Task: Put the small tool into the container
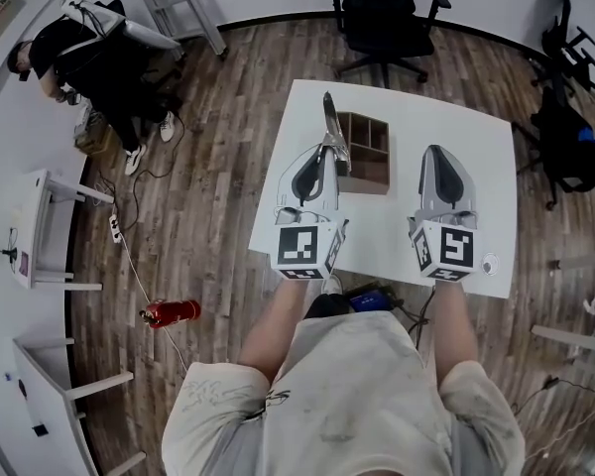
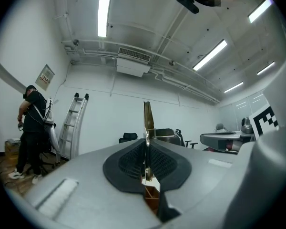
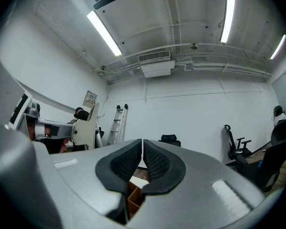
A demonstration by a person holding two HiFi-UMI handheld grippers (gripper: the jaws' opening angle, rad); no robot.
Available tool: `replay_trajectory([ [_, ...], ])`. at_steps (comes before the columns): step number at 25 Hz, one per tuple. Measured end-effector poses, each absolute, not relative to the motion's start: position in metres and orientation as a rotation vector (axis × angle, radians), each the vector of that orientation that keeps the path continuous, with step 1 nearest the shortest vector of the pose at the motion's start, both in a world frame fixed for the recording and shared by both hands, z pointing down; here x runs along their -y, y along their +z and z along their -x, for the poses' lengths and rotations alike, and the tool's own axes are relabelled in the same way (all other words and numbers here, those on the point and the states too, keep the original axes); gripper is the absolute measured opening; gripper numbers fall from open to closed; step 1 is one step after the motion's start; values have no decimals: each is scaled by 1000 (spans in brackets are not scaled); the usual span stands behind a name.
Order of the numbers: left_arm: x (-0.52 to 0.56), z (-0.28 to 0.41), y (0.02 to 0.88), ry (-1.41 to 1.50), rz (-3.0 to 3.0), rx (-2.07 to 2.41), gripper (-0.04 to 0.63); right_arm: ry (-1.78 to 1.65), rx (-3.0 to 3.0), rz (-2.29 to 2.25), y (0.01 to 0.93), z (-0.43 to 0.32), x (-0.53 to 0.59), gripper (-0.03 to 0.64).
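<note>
A black office chair (image 1: 382, 13) stands at the far edge of the white bench (image 1: 456, 127). A small round object (image 1: 489, 263) lies near the bench's near right corner. On the wood floor (image 1: 218, 167) sits a red fire extinguisher (image 1: 174, 312), beside a cable (image 1: 129, 261). A ladder (image 1: 183, 3) leans on the far wall, near a person in black (image 1: 89, 58). More dark chairs (image 1: 565, 117) stand at the right.

White table (image 1: 476, 147) with wooden compartmented container (image 1: 365, 157) on top

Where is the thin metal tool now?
The tool is clamped in the left gripper, left of centre in the head view, beside the brown wooden compartmented box on the white table.
</note>
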State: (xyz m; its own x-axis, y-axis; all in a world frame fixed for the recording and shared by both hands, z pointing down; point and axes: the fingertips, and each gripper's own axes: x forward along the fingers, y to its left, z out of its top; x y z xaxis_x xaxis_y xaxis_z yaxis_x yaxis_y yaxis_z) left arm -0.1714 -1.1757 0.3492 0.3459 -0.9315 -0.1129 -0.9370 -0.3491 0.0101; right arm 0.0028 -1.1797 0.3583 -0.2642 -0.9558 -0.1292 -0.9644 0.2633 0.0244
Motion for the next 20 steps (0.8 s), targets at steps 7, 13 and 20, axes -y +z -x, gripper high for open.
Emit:
replay_trajectory([
  [7, 1327, 202, 365, 128, 2577, -1722, 21, 148, -2411, 1900, 369, 30, 1322, 15],
  [13, 1404, 221, 375, 93, 2612, -1692, 23, 132, -2389, 1942, 375, 50, 1391, 15],
  [20, 1514, 64, 421, -113, 2650, -1793, 23, 80, -2401, 1922, 395, -114, 1493, 15],
])
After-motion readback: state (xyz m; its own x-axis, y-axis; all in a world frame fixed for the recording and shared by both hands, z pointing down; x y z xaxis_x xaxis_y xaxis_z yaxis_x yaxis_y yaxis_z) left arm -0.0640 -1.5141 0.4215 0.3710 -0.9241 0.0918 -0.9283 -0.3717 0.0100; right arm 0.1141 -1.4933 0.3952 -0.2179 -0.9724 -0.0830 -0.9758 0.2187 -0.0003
